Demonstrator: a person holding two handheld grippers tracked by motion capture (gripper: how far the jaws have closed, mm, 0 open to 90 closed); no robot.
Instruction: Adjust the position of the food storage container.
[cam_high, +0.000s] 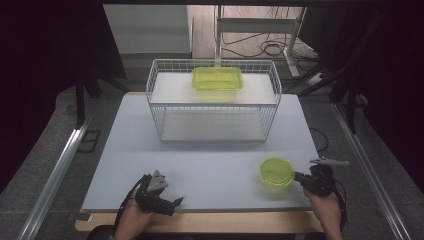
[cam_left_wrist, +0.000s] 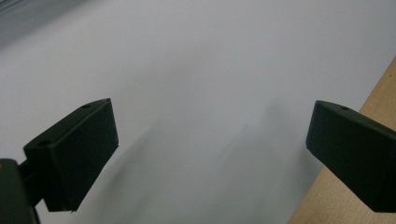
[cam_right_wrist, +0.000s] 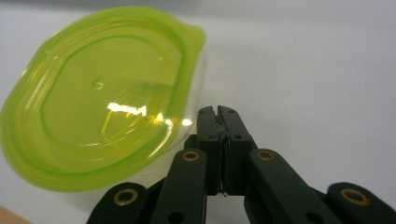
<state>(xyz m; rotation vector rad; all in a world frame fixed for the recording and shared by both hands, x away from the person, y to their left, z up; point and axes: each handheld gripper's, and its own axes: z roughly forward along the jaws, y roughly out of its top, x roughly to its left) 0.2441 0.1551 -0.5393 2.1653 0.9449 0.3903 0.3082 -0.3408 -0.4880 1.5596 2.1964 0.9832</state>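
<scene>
A round, lime-green lidded container (cam_high: 276, 172) (cam_right_wrist: 102, 98) sits on the pale table (cam_high: 200, 150) at the front right. My right gripper (cam_high: 297, 176) (cam_right_wrist: 218, 112) lies just to its right, jaws shut together with nothing seen between them. Its tips are right at the container's rim; I cannot tell if they touch. My left gripper (cam_high: 170, 204) (cam_left_wrist: 210, 140) rests near the table's front left edge. Its jaws stand wide open over bare tabletop.
A white wire rack (cam_high: 215, 107) stands at the back middle of the table, with a rectangular lime-green container (cam_high: 217, 78) on its top shelf. The table's wooden front edge (cam_left_wrist: 376, 93) runs close to the left gripper. A thin metal tool (cam_high: 330, 161) lies at the right edge.
</scene>
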